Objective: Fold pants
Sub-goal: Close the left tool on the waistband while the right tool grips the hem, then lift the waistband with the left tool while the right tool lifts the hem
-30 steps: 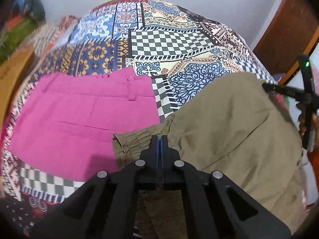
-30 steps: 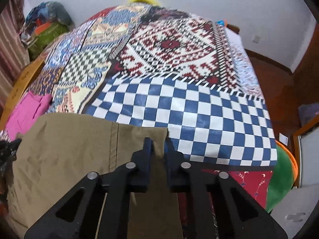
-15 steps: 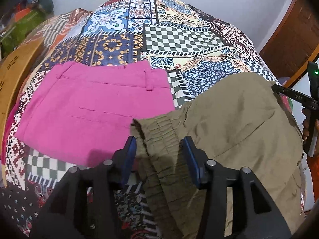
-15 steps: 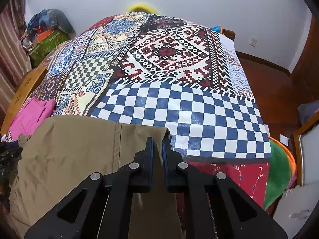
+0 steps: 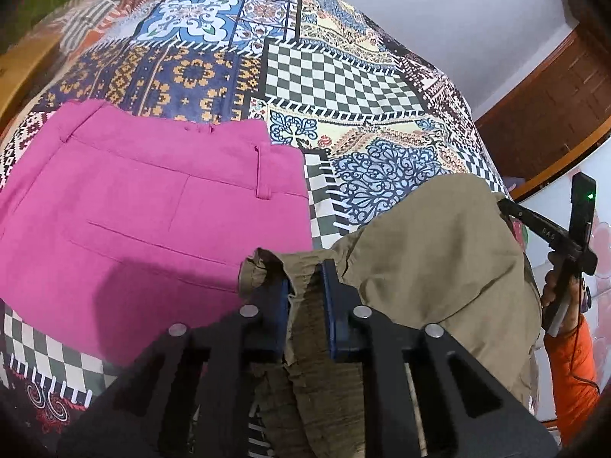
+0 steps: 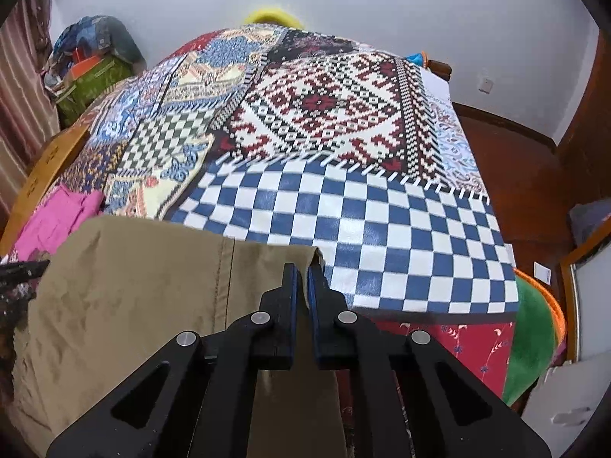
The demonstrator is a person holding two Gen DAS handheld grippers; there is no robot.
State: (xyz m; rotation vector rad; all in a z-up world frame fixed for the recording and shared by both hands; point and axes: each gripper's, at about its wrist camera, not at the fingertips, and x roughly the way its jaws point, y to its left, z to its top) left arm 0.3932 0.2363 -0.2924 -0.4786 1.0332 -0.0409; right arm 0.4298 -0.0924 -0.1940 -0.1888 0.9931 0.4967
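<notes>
Olive-khaki pants (image 5: 439,267) hang over the near edge of a bed with a patchwork cover (image 5: 336,76). My left gripper (image 5: 305,282) has its jaws closed onto the gathered elastic waistband of the pants. My right gripper (image 6: 303,282) is shut on the other corner of the khaki pants (image 6: 133,286), near the blue-checked patch. The right gripper also shows at the right edge of the left wrist view (image 5: 550,229), held by a hand in an orange sleeve.
Folded pink pants (image 5: 145,210) lie flat on the bed to the left of the khaki pair; they also show in the right wrist view (image 6: 57,217). A wooden bed frame (image 6: 42,168) runs along the left. A green and orange item (image 6: 534,328) sits off the bed's right corner.
My left gripper opened half a second ago and has now closed again on the waistband, nearer the pink pants. My right gripper has stayed shut on its corner.
</notes>
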